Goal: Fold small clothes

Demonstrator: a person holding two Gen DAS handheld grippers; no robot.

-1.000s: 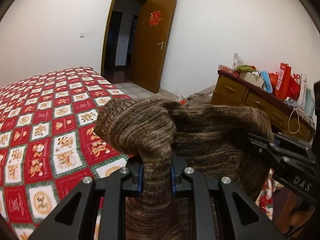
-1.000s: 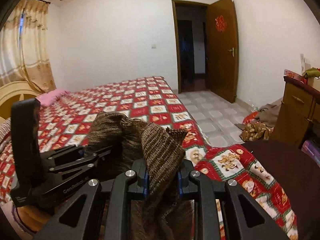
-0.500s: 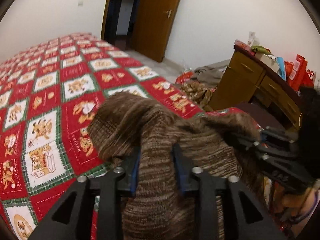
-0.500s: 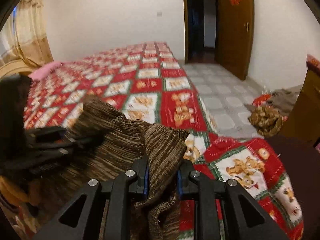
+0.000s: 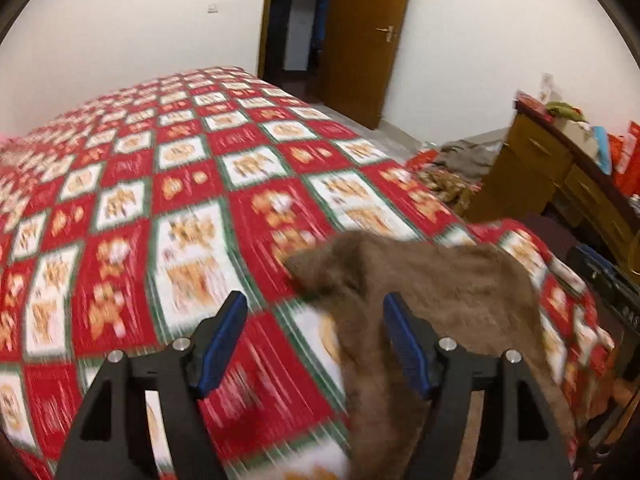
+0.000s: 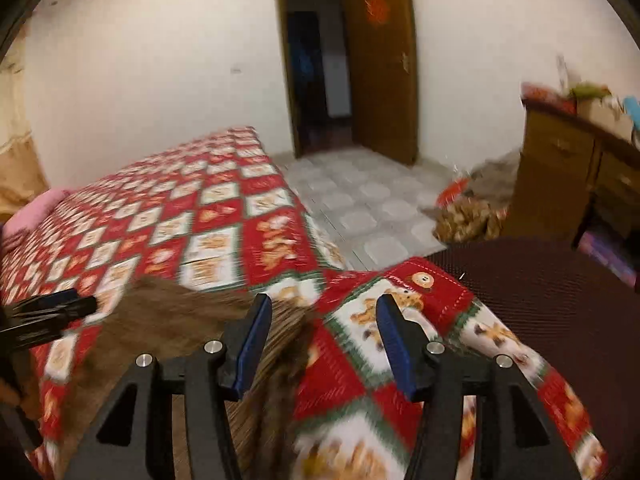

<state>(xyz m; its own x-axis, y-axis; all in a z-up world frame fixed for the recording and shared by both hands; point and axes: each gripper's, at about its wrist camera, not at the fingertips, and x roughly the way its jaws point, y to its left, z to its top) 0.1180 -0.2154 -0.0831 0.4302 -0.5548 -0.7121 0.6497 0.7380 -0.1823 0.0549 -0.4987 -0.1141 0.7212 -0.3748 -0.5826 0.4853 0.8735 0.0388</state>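
A brown knitted garment (image 5: 448, 292) lies rumpled on the red, white and green patterned bedspread (image 5: 188, 200), near the bed's corner. My left gripper (image 5: 315, 298) hovers over it with its jaws opening. The knit's left edge rests against the right blue pad (image 5: 404, 344), and neither pad presses on it. In the right wrist view the same garment (image 6: 168, 316) lies beside the left pad (image 6: 252, 344) of my right gripper (image 6: 323, 300). Its jaws are opening too, with only bedspread (image 6: 224, 208) between them. The left gripper's black fingers (image 6: 52, 312) show at that view's left edge.
A wooden dresser (image 5: 560, 172) with bags on top stands to the right of the bed. Clothes lie in a heap on the tiled floor (image 6: 468, 216). A dark maroon surface (image 6: 560, 300) adjoins the bed's corner. An open door (image 5: 360, 40) is at the back and a pink pillow (image 6: 40, 208) at the far left.
Both grippers were shut on the brown knit and held it up. Both have opened, and the knit has dropped onto the bedspread. Both hands have moved forward and down.
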